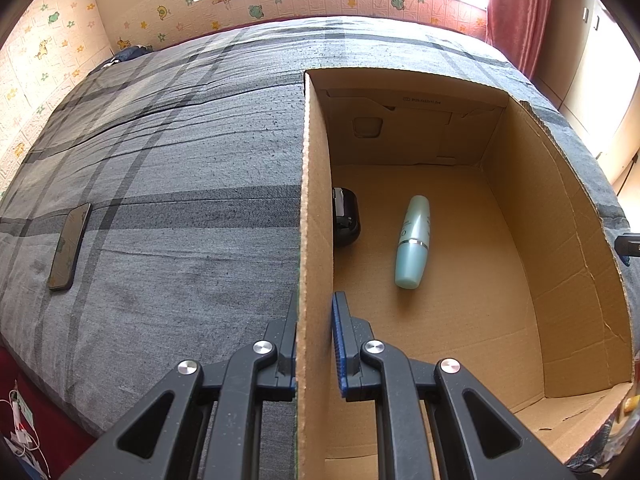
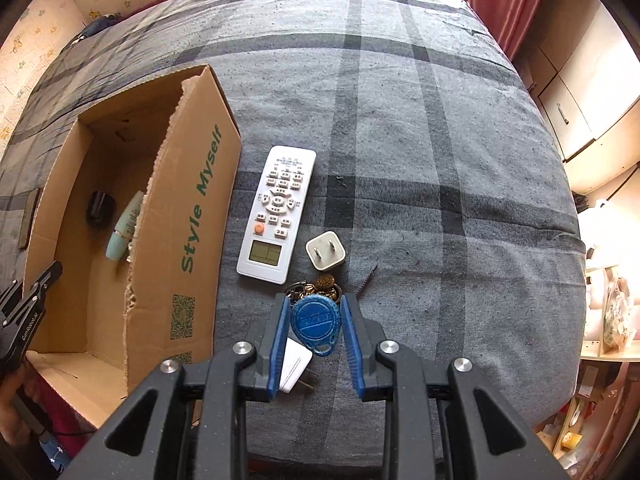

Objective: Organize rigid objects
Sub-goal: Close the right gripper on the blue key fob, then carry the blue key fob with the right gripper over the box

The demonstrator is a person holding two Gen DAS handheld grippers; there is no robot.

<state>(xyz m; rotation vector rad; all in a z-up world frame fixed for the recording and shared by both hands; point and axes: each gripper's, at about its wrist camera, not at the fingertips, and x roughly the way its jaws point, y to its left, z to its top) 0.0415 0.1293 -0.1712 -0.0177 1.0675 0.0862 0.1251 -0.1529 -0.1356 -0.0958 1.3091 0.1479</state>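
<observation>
left wrist view: the left claw [image 1: 314, 344] is clamped on the near wall of the cardboard box [image 1: 316, 200] on the bed [image 1: 160, 160]; a teal bottle [image 1: 412, 242] lies inside at 1 o'clock.

right wrist view: the right claw [image 2: 314, 330] is closed on a blue key fob [image 2: 316, 322], the remote [image 2: 276, 212] at 11 o'clock. judged step: carrying the fob. next, swing to 9 o'clock over the box and release.

Bottle [image 1: 413, 242] in box [image 1: 560, 216], remote [image 2: 276, 214] beside.
</observation>
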